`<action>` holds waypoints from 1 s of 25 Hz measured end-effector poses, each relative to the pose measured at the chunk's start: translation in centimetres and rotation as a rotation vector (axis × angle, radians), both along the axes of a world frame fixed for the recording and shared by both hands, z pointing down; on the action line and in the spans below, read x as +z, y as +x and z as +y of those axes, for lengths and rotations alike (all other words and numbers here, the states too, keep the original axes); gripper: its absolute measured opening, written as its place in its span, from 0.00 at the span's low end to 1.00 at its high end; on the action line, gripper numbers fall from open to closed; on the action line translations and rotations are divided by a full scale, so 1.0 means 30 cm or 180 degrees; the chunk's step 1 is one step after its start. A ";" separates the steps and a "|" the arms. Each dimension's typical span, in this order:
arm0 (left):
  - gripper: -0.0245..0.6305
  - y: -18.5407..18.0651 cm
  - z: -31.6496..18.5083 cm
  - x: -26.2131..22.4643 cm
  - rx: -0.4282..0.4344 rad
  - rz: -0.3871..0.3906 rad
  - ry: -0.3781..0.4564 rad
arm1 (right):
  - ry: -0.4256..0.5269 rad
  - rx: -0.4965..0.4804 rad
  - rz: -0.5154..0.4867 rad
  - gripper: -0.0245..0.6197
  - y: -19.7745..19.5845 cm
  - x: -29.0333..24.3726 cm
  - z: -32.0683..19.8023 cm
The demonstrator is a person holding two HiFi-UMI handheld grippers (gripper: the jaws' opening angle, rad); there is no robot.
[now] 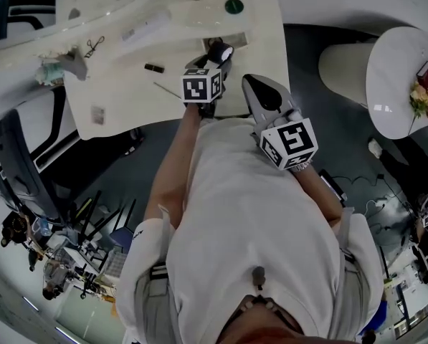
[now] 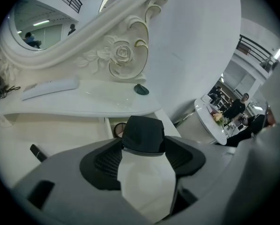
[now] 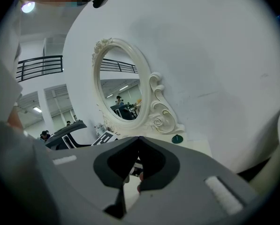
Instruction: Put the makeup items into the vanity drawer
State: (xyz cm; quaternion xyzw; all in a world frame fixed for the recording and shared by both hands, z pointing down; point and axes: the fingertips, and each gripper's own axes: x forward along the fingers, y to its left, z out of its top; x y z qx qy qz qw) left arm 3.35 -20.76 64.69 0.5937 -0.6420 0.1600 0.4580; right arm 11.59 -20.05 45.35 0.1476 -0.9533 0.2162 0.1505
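The left gripper (image 1: pixel 212 64) is holding a white bottle (image 2: pixel 148 184) with a black cap (image 2: pixel 143 134). Its jaws are standing wide, and both black pads are pressing on the bottle's sides. The bottle is sitting upright in the grip, above the right rear part of the cream surface (image 1: pixel 127 99), close to the carved base of the mirror (image 2: pixel 123 55). Just beyond the cap, a drawer (image 2: pixel 108 125) appears to be standing open, with a round item (image 2: pixel 119 129) lying in it. The right gripper (image 3: pixel 139 140) is hovering beside the left one, nearer the person. Its jaws are meeting at the tips and pinching nothing. A small green cone (image 2: pixel 140 89) is standing on the shelf under the mirror. A short black item (image 1: pixel 154 68) and a thin stick (image 1: pixel 166 89) are lying on the surface, well apart from the bottle.
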 end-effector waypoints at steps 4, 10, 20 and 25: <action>0.48 0.003 -0.015 0.024 0.0014 0.0031 -0.0131 | -0.0045 -0.0001 -0.0003 0.05 -0.009 0.009 -0.030; 0.48 -0.018 -0.034 0.040 0.0009 0.0044 -0.0352 | -0.0084 -0.0095 -0.0013 0.05 -0.039 0.018 -0.040; 0.48 -0.026 -0.055 0.053 -0.0028 0.0100 -0.0468 | -0.0092 -0.0142 -0.0028 0.05 -0.056 0.028 -0.054; 0.48 -0.020 -0.078 0.043 -0.0045 0.0118 -0.0467 | -0.0095 -0.0149 -0.0026 0.05 -0.054 0.025 -0.056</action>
